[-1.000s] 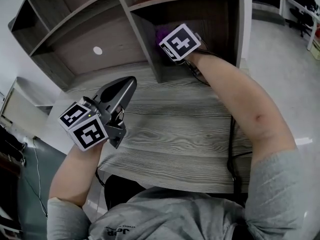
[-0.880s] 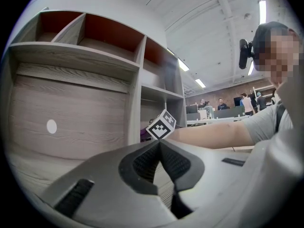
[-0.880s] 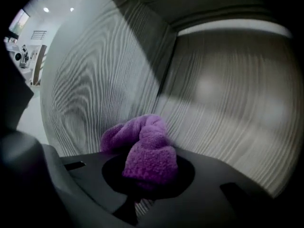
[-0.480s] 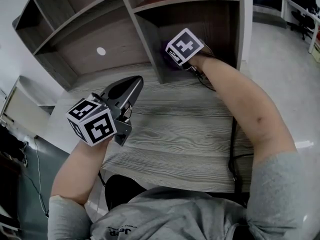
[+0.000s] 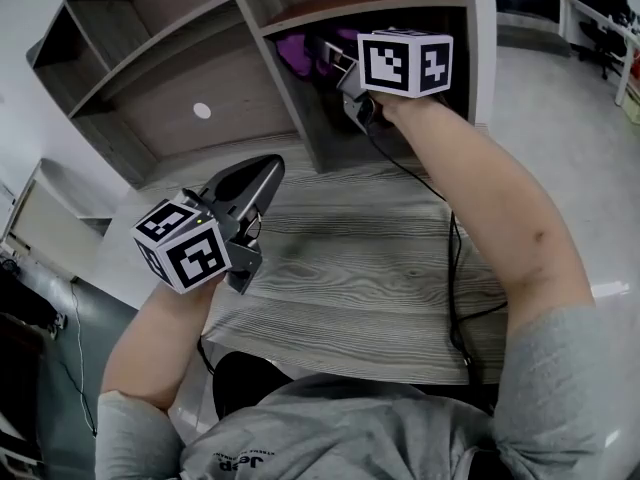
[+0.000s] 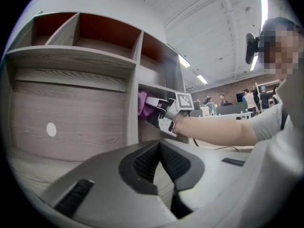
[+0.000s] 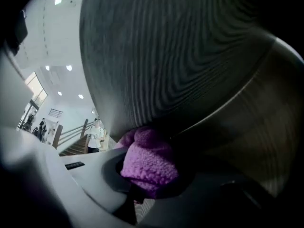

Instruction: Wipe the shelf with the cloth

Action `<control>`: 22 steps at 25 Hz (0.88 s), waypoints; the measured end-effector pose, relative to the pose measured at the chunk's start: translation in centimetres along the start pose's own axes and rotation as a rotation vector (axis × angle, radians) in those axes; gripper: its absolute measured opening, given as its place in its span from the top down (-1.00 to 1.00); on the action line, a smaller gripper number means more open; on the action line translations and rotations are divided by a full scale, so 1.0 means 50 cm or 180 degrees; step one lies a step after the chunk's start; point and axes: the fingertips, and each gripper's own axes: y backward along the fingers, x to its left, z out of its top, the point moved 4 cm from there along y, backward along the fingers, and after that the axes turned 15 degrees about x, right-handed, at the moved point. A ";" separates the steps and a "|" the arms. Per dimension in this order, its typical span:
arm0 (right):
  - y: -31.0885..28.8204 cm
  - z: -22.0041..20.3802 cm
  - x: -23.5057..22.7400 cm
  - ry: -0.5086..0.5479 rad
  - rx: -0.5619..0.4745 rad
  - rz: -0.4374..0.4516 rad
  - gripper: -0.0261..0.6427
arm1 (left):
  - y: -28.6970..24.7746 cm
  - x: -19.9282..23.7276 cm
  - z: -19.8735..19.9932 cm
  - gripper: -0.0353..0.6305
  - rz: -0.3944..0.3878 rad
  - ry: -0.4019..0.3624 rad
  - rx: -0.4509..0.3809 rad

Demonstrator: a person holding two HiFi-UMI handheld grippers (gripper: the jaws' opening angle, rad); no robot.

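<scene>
at the left, the left claw [image 5: 252, 176] hovers over the near left part of the wood-grain table [image 5: 380, 268], its jaws closed together with nothing between them. further right, the right claw [image 5: 338, 60] is clamped on the purple cloth [image 5: 298, 52], which sits high in the right compartment of the shelf [image 5: 170, 88], against a wooden panel.

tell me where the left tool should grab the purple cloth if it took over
Take the bunch of the purple cloth that bulges past the right tool, which is shut on the rest. Come in through the compartment's open front, from the divider side; the shelf board sits close above it.
</scene>
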 end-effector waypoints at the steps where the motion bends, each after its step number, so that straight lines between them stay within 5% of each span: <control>1: -0.009 0.000 0.006 -0.0009 -0.0022 0.0022 0.72 | 0.001 -0.001 0.001 0.86 -0.0005 -0.0010 -0.0002; 8: -0.041 -0.023 0.004 0.0465 0.0551 -0.0342 0.72 | 0.018 0.009 0.002 0.86 0.0015 -0.0038 -0.0024; 18: -0.049 -0.348 -0.043 0.1135 0.3024 -0.0664 0.73 | 0.027 0.017 -0.012 0.86 -0.0017 0.0014 -0.0079; 22: -0.049 -0.353 -0.045 0.1256 0.3084 -0.0759 0.73 | 0.031 0.019 -0.018 0.86 -0.0013 0.0010 -0.0082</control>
